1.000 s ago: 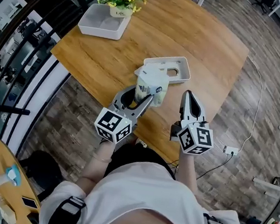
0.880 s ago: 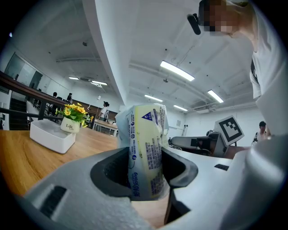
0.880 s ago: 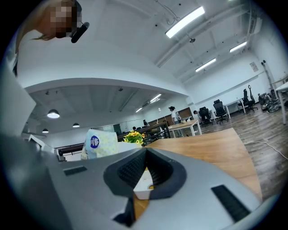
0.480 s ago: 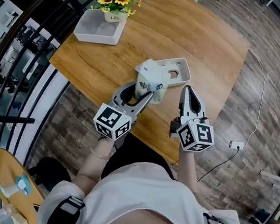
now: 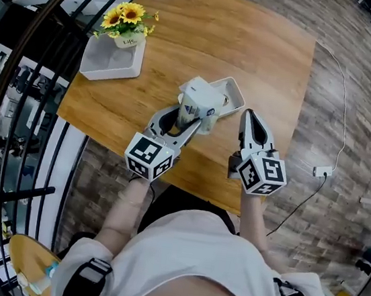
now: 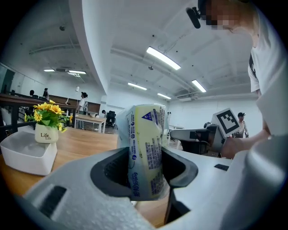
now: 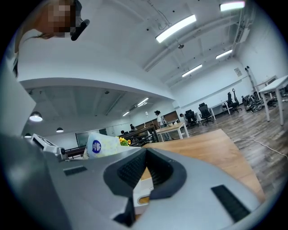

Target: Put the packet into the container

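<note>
A pale yellow and white packet with blue print stands upright between the jaws of my left gripper, which is shut on its lower part. In the left gripper view the packet fills the gap of that gripper. The white shallow container lies on the wooden table just beyond the packet, which hides its near left corner. To the right of the packet, my right gripper points at the container's near right side, its jaws closed tip to tip with nothing held.
A white square tray with a small sunflower pot sits at the table's far left. The table's near edge runs under both grippers. A dark railing curves along the left. A cable and plug lie on the floor at right.
Both grippers have edged forward toward the container, the left still carrying the packet. The packet now overlaps the container's near left corner more. Neither grip has changed.
</note>
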{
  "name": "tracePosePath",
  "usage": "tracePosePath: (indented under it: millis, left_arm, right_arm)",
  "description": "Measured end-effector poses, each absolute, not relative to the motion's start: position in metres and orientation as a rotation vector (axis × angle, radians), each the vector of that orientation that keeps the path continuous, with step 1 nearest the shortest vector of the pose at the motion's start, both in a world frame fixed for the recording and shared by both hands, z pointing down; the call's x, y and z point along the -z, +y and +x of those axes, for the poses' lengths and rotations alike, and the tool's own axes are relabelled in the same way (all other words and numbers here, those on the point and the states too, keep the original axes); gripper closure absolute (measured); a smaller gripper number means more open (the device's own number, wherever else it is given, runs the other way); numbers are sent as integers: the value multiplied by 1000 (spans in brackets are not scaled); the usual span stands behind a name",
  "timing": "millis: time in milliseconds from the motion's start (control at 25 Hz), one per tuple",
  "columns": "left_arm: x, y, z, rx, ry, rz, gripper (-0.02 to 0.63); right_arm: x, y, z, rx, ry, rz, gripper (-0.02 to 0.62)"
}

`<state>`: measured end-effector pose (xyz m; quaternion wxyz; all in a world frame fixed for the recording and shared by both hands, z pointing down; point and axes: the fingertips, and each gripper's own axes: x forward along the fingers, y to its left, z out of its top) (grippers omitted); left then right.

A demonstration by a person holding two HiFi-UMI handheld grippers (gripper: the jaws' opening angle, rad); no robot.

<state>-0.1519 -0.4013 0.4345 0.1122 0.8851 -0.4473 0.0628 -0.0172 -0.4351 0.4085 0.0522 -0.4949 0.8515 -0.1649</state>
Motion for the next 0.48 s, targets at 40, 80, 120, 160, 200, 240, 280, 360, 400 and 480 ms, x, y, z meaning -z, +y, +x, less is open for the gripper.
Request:
tracePosePath:
  millis: [40, 80, 120, 160, 200, 240, 280, 360, 400, 480]
  left_arm:
    - [-437, -405, -151, -209, -1293, 2605, 410]
    - [-440, -409, -151, -236, -1275, 2612, 411]
    - [-443, -413, -151, -267, -1257, 2618, 411]
    - [-447, -417, -152, -299, -1242, 2624, 411]
    - [-450, -421, -153, -331, -1228, 2626, 410]
    - [-453, -426, -154, -360, -1216, 2624, 410]
    - [-457, -430, -155, -385, -1205, 2619, 411]
    - [-465, -438, -157, -432, -1179, 2612, 411]
    - [-469, -442, -157, -458, -1163, 2613, 411]
    - [-476, -448, -155, -515, -1128, 2616, 410]
  right_arm:
    - [-410, -437, -16, 509, 2582, -1514, 583]
    - [-411, -439, -16, 514, 2575, -1522, 583]
    - [-411, -442, -16, 517, 2569, -1528, 583]
    - [-412, -444, -17, 518, 2566, -1532, 583]
    - [-412, -447, -18, 519, 2564, -1536, 583]
    - [-412, -449, -19, 521, 2563, -1539, 583]
    - [-412, -452, -20, 523, 2562, -1541, 583]
    - [-415, -457, -22, 534, 2561, -1547, 583]
    - [-417, -459, -23, 542, 2559, -1549, 583]
    - [-420, -462, -25, 559, 2554, -1552, 583]
